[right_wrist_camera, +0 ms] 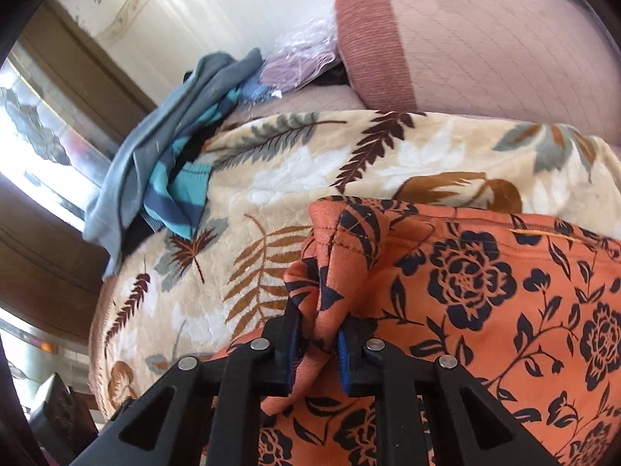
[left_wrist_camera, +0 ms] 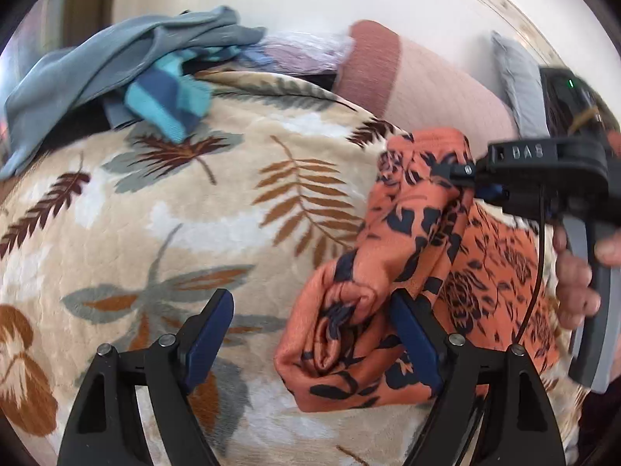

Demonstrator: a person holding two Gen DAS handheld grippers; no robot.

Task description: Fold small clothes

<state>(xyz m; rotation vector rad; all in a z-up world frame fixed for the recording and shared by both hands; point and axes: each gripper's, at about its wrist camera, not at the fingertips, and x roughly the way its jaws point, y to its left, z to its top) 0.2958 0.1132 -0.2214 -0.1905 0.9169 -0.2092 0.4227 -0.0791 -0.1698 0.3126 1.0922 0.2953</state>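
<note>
- Orange floral garment (right_wrist_camera: 485, 295), thin and crumpled, is lying on a plush leaf-print blanket (left_wrist_camera: 194, 202), its long axis unclear.
- Right hand-held gripper (right_wrist_camera: 320, 343) is pinching its bunched edge.
- Left hand-held gripper (left_wrist_camera: 310, 322) is hanging spread wide.

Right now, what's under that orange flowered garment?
The orange flowered garment lies on the leaf-print blanket, which shows all around it. The right gripper pinches one fold. Anything beneath the garment's middle is covered and cannot be seen.

The left wrist view looked forward from low over the cream leaf-patterned fleece blanket (left_wrist_camera: 186, 202), right gripper (left_wrist_camera: 462, 173) at its right. The right wrist view sat closer on the orange black-flowered garment (right_wrist_camera: 485, 291). Both shared the far pink quilted cushion (left_wrist_camera: 427, 77) (right_wrist_camera: 485, 39).
</note>
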